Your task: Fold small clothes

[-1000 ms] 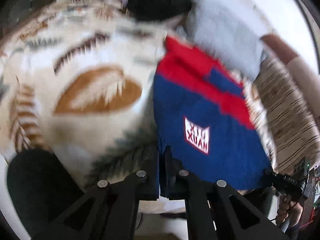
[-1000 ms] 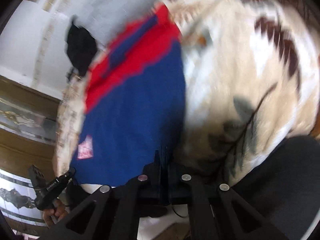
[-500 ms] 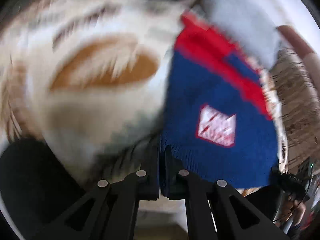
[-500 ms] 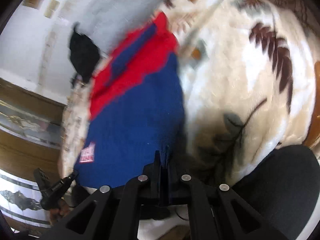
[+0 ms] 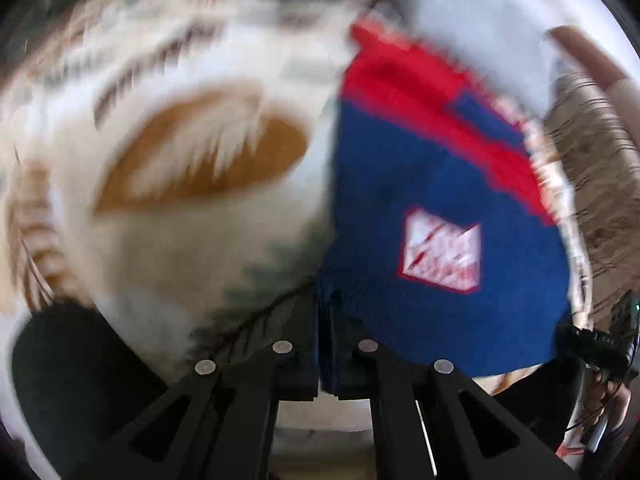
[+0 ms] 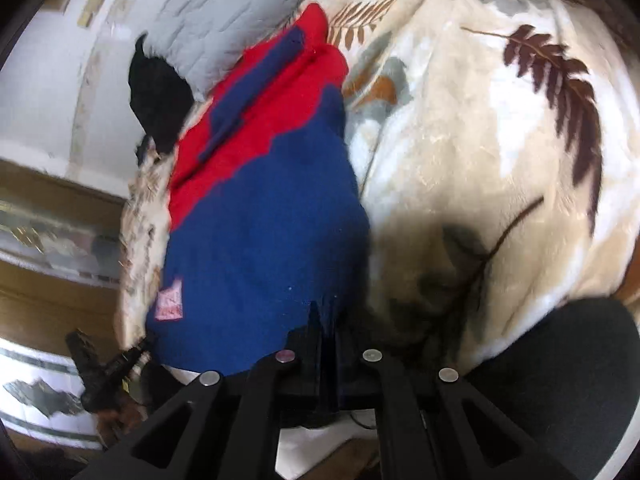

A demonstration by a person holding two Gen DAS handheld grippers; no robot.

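While both grippers pinch its near hem, blue-and-red knit sweater (image 5: 420, 184) lies on leaf-print blanket (image 5: 168, 208). L gripper (image 5: 327, 344) clamps one hem corner, R gripper (image 6: 328, 344) the other; white patch (image 5: 440, 250) faces up.

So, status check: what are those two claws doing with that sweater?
Left gripper and right gripper both shut on the blue-and-red knitted sweater's hem. Sweater spread over the cream leaf-print blanket. Nothing in the way.
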